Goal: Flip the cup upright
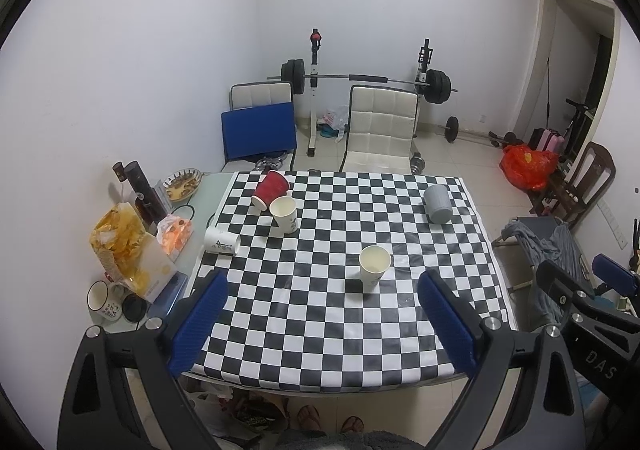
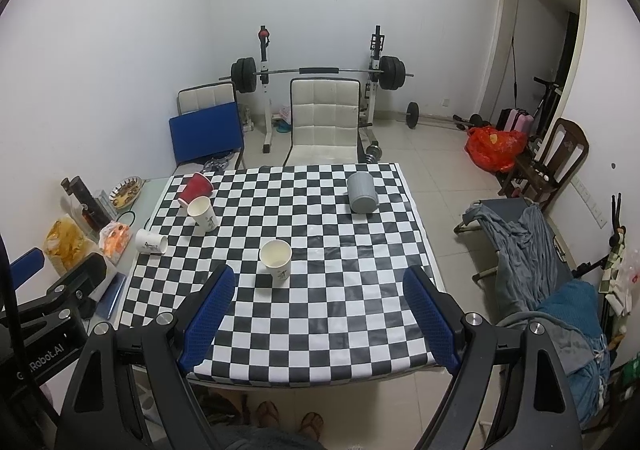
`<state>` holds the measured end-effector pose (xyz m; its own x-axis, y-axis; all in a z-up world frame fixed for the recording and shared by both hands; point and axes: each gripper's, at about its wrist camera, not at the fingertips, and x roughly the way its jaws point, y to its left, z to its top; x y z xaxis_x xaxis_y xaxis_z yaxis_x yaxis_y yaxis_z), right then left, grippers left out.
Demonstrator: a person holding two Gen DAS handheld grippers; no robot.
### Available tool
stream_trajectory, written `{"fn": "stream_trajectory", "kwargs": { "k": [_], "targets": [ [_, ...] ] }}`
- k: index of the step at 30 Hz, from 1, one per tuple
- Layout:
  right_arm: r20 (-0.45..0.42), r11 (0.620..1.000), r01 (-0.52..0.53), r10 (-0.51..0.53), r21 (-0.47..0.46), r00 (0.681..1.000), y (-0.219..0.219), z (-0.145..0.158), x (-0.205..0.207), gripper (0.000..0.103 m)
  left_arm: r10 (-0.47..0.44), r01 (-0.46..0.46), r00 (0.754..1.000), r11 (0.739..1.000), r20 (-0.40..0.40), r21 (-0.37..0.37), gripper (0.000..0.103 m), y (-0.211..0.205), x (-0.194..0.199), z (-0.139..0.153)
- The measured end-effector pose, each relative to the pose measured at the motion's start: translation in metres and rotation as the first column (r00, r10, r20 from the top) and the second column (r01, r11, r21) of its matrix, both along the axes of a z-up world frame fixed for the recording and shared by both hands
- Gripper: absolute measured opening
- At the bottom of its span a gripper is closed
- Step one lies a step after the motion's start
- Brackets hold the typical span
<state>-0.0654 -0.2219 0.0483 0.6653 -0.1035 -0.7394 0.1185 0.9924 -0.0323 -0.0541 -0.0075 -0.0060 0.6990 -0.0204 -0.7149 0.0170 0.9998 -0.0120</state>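
Observation:
On the checkered tablecloth stand two upright white paper cups, one in the middle and one at the back left. A red cup lies tilted behind the latter. A white cup lies on its side at the left edge. A grey cup stands upside down at the back right. My left gripper and right gripper are open and empty, above the table's near edge.
Snack bags, a dark bottle, a mug and a dish crowd the table's left strip. White chairs and a barbell rack stand behind. A cot with clothes is on the right. The person's feet are under the table.

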Motion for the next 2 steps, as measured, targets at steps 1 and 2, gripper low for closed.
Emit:
{"fn": "stream_trajectory", "kwargs": {
  "k": [1,2],
  "targets": [
    [0.0,1.0,-0.001,0.001,0.001,1.0,0.0004,0.0005,0.0001,0.088,0.004,-0.004,1.0,1.0,0.002,0.002,0.097,0.0007,-0.0002,0.0006],
    [0.001,1.0,-0.002,0.002,0.001,1.0,0.0014,0.0002,-0.0017,0.088,0.006,-0.006,1.0,1.0,0.003,0.002,0.097,0.0013,-0.0005,0.0015]
  ]
}}
